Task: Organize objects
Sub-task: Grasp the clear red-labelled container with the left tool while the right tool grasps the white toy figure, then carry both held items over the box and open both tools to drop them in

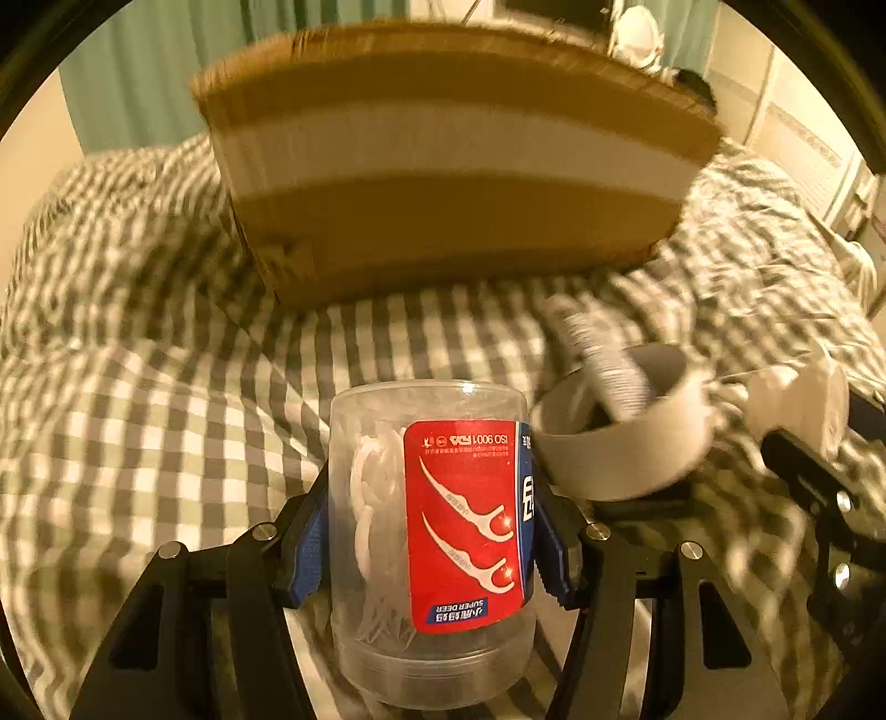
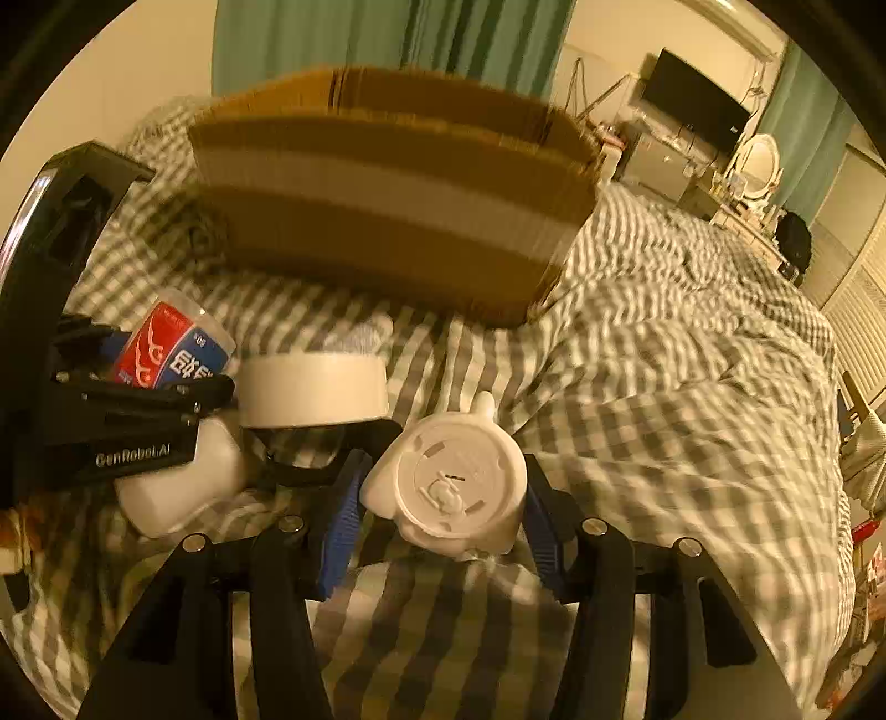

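Observation:
My left gripper (image 1: 429, 531) is shut on a clear floss-pick jar (image 1: 432, 543) with a red label, held above the checked bedspread (image 1: 166, 387). The jar also shows in the right wrist view (image 2: 174, 346). My right gripper (image 2: 443, 498) is shut on a white figurine (image 2: 448, 487), its round base facing the camera. A cardboard box (image 1: 443, 166) stands ahead on the bed; it also shows in the right wrist view (image 2: 387, 205). A roll of white tape (image 2: 313, 387) lies between the grippers, beside a second white figurine (image 2: 183, 487).
A white comb-like object (image 1: 603, 360) lies by the tape roll (image 1: 620, 437). A dresser with a round mirror (image 2: 756, 160) and a dark screen (image 2: 692, 105) stand at the far right. Green curtains (image 2: 387, 33) hang behind the bed.

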